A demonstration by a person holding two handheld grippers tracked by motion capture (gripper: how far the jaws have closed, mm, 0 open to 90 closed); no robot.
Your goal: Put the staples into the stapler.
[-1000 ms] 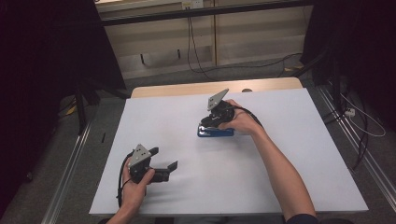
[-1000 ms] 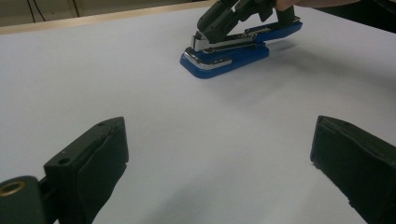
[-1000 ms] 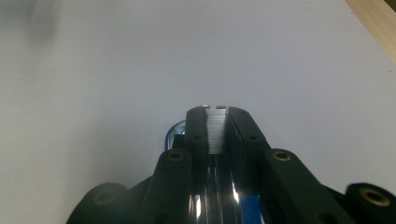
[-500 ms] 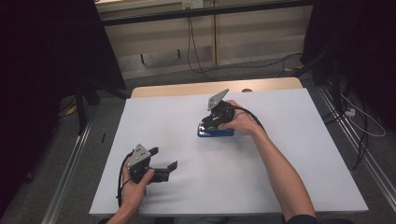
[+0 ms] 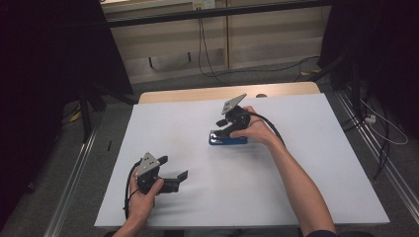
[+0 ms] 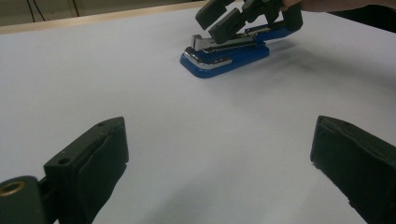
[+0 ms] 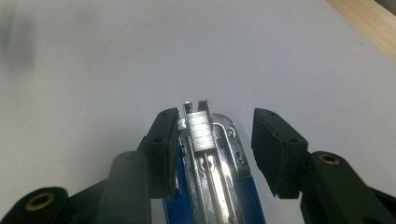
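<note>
1. The right gripper (image 5: 225,129) stands over a blue stapler (image 5: 228,140) in the middle of the tabletop (image 5: 306,163). Its jaws have just been opening and now stand partly apart, with the stapler's front end between them.
2. In the right gripper view, one jaw lies right against the stapler's (image 7: 210,163) metal side, while the other stands clear of it with a gap of bare tabletop between; the pads do not clamp it.
3. The left gripper (image 5: 173,170) sits low near the tabletop's near left corner, well apart from the stapler. Its jaws are spread wide with nothing between them.
4. The stapler has a glossy blue plastic base, rounded at the front, with a bright chrome rail and plate on top. A block of silvery staples shows in the open channel.
5. Both grippers are matte black, with blocky, flat-faced pads and brass-coloured pivot pins; a grey three-cornered plate tops each.
6. The tabletop is smooth, plain white, with a pale wooden strip along its far edge.
</note>
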